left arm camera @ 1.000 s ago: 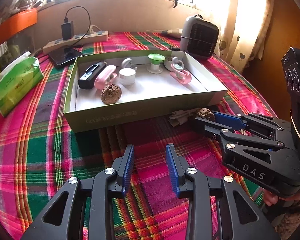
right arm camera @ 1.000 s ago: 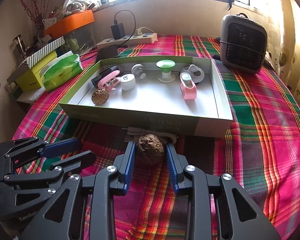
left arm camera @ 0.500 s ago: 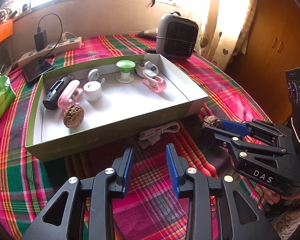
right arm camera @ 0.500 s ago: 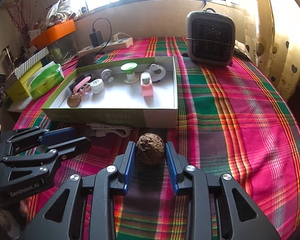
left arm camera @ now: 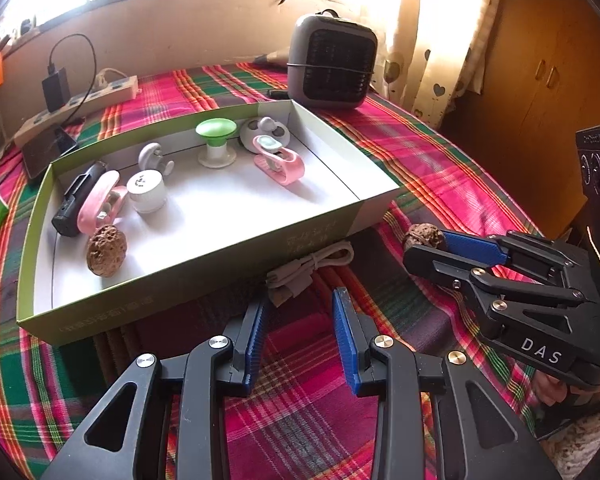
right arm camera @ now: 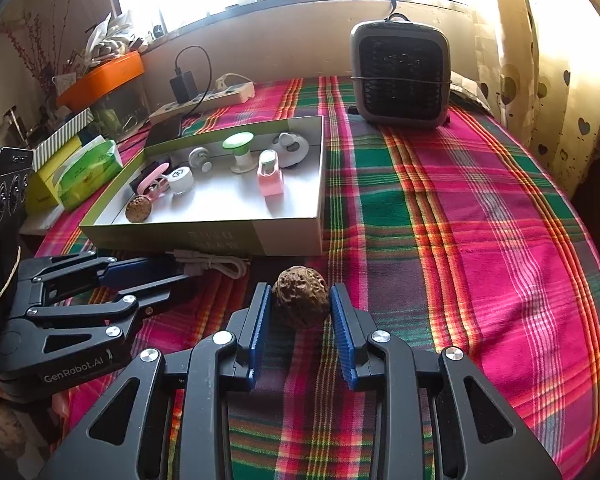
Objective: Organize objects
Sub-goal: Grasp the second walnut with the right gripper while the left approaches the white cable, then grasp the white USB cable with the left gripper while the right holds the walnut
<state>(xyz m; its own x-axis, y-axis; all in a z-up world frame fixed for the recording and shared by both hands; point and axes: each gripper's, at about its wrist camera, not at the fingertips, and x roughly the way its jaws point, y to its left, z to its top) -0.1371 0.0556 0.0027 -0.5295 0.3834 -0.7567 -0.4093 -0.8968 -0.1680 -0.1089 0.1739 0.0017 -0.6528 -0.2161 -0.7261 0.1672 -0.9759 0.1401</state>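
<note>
A brown walnut (right arm camera: pixel 300 300) sits between the blue pads of my right gripper (right arm camera: pixel 300 295), which is shut on it just above the plaid cloth, off the near right corner of the shallow green box (right arm camera: pixel 220 236). In the left wrist view that right gripper (left arm camera: pixel 422 240) shows at the right with the walnut (left arm camera: pixel 420 236) at its tips. My left gripper (left arm camera: pixel 300 306) stands open with nothing between its fingers, just short of a coiled white cable (left arm camera: pixel 312 264) at the front wall of the box (left arm camera: pixel 204 280). A second walnut (left arm camera: pixel 106 252) lies inside the box.
The box also holds pink clips, a green-topped stand, a black stick and white gadgets. A grey heater (right arm camera: pixel 400 76) stands at the back right. A power strip (left arm camera: pixel 80 108) with a charger and a green tissue pack (right arm camera: pixel 88 176) lie to the left.
Both grippers have moved to the right along the box front. The right one carried the walnut past the box's corner. The cable now lies right before the left gripper.
</note>
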